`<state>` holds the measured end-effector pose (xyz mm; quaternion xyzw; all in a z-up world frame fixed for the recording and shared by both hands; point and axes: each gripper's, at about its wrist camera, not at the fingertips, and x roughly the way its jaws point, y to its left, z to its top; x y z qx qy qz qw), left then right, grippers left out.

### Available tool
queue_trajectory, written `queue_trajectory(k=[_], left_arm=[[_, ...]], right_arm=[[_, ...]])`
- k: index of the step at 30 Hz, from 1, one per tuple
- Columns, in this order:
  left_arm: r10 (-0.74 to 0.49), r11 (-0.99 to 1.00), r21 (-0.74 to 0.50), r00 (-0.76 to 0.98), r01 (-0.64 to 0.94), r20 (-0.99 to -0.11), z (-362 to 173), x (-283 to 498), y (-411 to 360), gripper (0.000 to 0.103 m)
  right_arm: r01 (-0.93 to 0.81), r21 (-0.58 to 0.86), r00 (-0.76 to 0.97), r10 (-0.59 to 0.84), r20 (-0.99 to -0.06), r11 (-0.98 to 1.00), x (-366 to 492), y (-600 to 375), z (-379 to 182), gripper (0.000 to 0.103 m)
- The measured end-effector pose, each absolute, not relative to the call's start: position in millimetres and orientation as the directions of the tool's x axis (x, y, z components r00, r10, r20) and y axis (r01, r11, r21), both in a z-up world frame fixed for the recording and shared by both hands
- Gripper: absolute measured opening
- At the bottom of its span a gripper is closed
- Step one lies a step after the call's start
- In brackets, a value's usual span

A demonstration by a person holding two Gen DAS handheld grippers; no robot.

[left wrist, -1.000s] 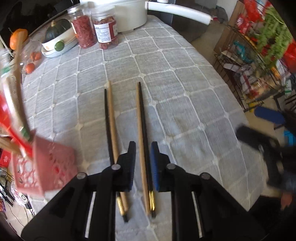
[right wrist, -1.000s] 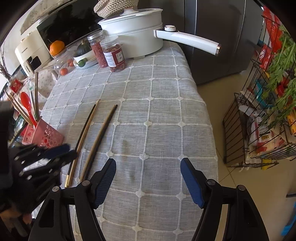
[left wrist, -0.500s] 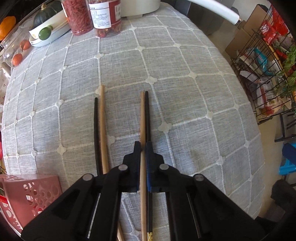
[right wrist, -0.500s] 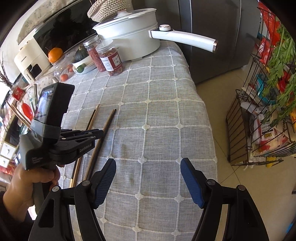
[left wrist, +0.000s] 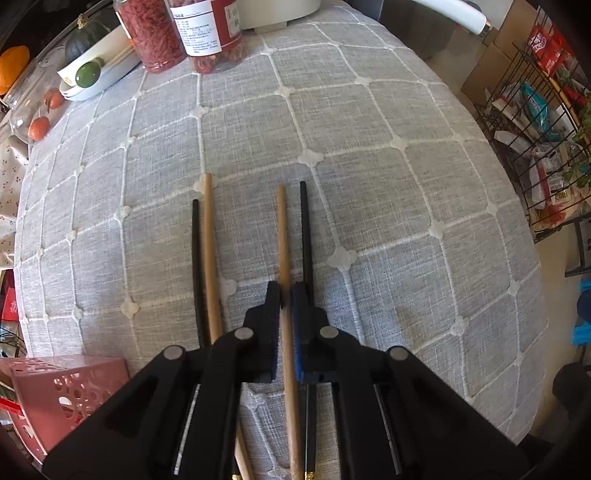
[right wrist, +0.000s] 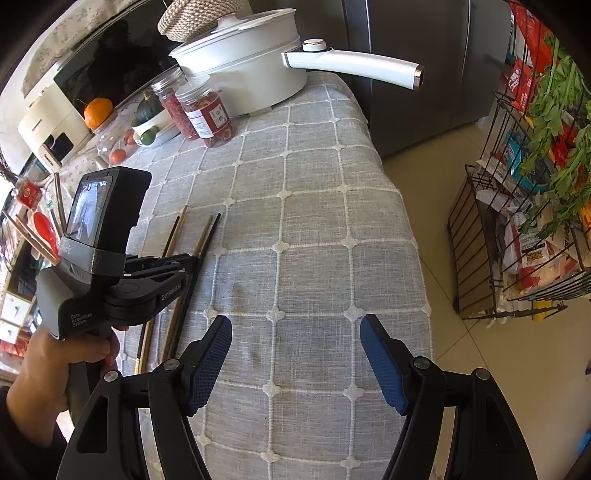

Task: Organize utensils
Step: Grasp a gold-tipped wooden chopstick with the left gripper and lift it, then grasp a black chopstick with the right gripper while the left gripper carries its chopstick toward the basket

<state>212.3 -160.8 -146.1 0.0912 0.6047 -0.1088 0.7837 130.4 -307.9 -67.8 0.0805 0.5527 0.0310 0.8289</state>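
Two pairs of chopsticks lie on the grey checked tablecloth (left wrist: 369, 184). The left pair is a black chopstick (left wrist: 197, 266) beside a wooden chopstick (left wrist: 209, 258). My left gripper (left wrist: 286, 295) points steeply down at the right pair and is shut on its wooden chopstick (left wrist: 283, 236). That pair's black chopstick (left wrist: 306, 236) runs just outside the blue pad, under the right finger. In the right wrist view a hand holds the left gripper (right wrist: 192, 260) over the chopsticks (right wrist: 207, 236). My right gripper (right wrist: 295, 354) hovers open over bare cloth, nothing between its fingers.
A pink perforated basket (left wrist: 62, 391) sits at the near left corner. Two jars of red food (left wrist: 207, 33), a white long-handled pot (right wrist: 251, 62) and a bowl with a squash (left wrist: 92, 70) stand at the far end. A wire rack (right wrist: 517, 221) is beyond the table's right edge.
My left gripper moved forward and down onto the right pair and closed on its wooden chopstick; the black one now lies slightly apart. The right gripper stayed still.
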Motion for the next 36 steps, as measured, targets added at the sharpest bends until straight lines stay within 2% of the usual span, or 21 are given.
queue_trajectory(k=[5, 17, 28, 34, 36], left_arm=[[-0.071, 0.957, 0.018, 0.293, 0.289, -0.953, -130, 199, -155, 0.007], [-0.245, 0.934, -0.071, 0.48, 0.351, -0.842, -34, 111, -94, 0.007], [-0.328, 0.931, -0.145, 0.598, 0.334, -0.731, -5, 68, -31, 0.007], [-0.355, 0.93, -0.197, 0.622, 0.31, -0.698, 6, 60, -6, 0.007], [-0.351, 0.933, -0.2, 0.634, 0.3, -0.689, 7, 59, 0, 0.007]], right_arm=[[0.046, 0.176, 0.385, 0.145, -0.912, 0.983, 133, -307, -67, 0.073], [0.046, 0.218, 0.358, 0.188, -0.915, 0.975, 144, -277, -72, 0.073], [-0.004, 0.253, 0.299, 0.243, -0.923, 0.967, 163, -229, -99, 0.072], [-0.031, 0.286, 0.256, 0.284, -0.924, 0.958, 187, -202, -119, 0.052], [-0.021, 0.269, 0.256, 0.265, -0.93, 0.963, 196, -197, -125, 0.043]])
